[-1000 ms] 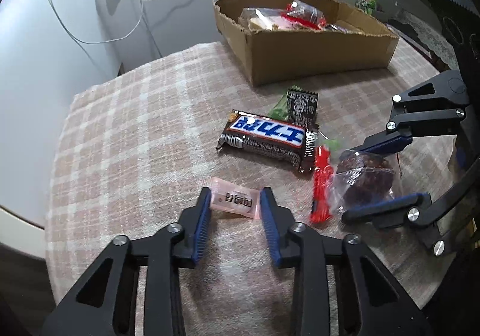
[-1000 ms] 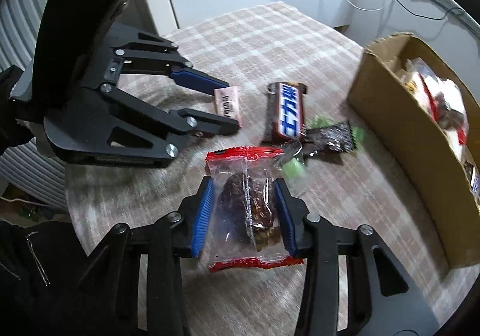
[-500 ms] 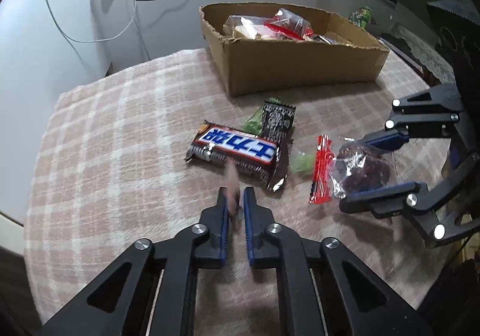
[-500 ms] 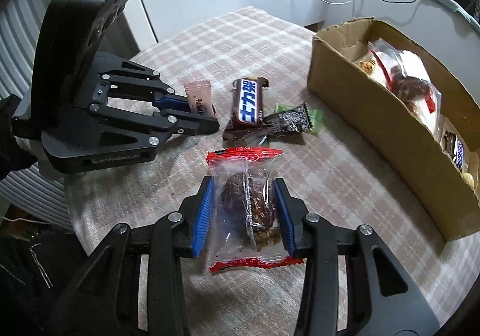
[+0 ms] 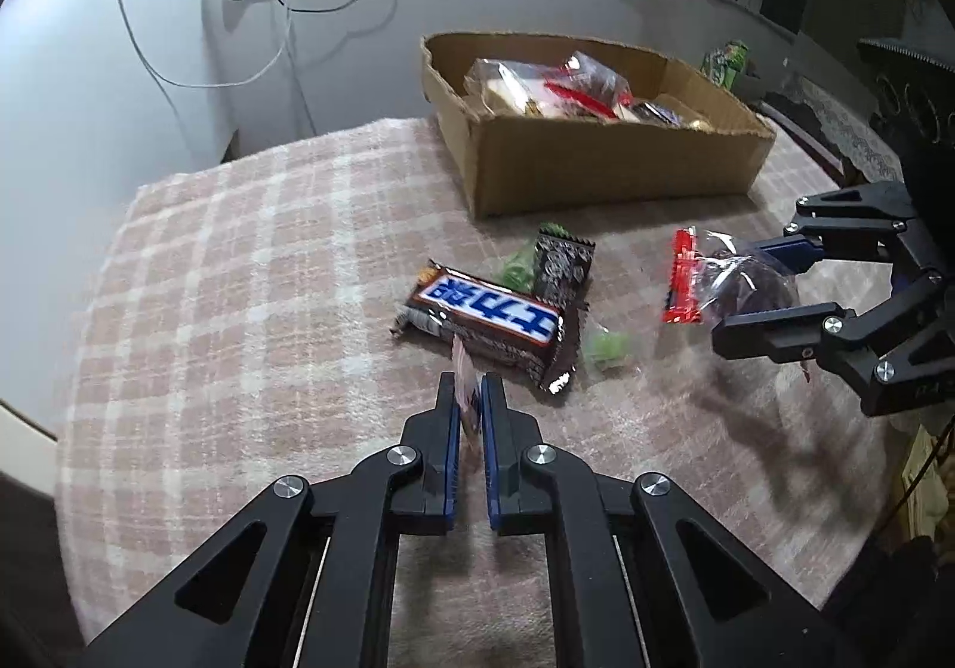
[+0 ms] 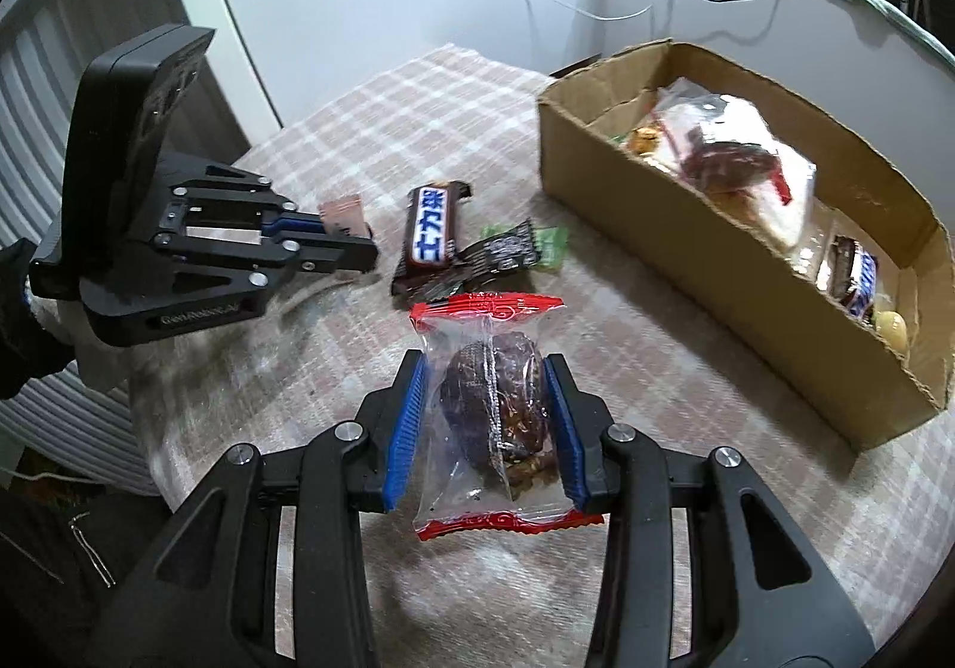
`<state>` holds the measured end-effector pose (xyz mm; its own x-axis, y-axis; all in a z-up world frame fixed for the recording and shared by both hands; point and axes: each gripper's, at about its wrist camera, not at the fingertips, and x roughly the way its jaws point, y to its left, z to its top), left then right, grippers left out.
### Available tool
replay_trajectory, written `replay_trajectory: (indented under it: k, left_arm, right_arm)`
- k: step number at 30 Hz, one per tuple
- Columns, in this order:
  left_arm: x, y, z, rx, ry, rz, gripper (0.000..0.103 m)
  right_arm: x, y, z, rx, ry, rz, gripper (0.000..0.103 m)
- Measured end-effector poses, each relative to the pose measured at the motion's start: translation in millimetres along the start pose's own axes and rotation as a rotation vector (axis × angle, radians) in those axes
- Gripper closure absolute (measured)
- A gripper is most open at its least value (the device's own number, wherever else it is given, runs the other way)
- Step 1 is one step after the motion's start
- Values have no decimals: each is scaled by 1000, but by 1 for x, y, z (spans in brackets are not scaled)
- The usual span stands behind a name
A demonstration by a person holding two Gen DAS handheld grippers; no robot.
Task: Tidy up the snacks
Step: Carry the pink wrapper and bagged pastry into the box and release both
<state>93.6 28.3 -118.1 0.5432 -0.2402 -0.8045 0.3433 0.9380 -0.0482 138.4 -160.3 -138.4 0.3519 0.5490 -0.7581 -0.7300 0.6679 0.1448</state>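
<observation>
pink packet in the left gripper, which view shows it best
The right wrist view: the pink packet shows flat-faced, sticking out of the shut left gripper. The left wrist view catches it edge-on, a thin blurred strip between the fingers.

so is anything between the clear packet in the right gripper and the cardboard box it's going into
Nothing visible blocks it. The right gripper is shut on the clear red-edged packet, and only bare checked tablecloth lies between it and the cardboard box. The box is open-topped, so only its near wall must be cleared. The candy bar lies off to the left.

Both tongs, left [image 5: 468, 399] and right [image 6: 486, 405], are black angular linkages with silver screws and blue ribbed pads.
</observation>
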Motion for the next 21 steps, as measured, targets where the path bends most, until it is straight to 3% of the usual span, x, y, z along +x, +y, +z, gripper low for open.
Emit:
replay_trajectory:
  k: [9,17,21]
  left_arm:
    - [4,2,1,0,3,5,99]
    - [-1,14,0,-82,3,-15,99]
    - [-9,16,2,-74,-12,12,99]
  right_arm:
    - [-10,-17,-2,46,-20,-27,62]
    - [-8,-23,-4,65,-17,-41,62]
    - [-11,-25,-3,75,-31,-46,62]
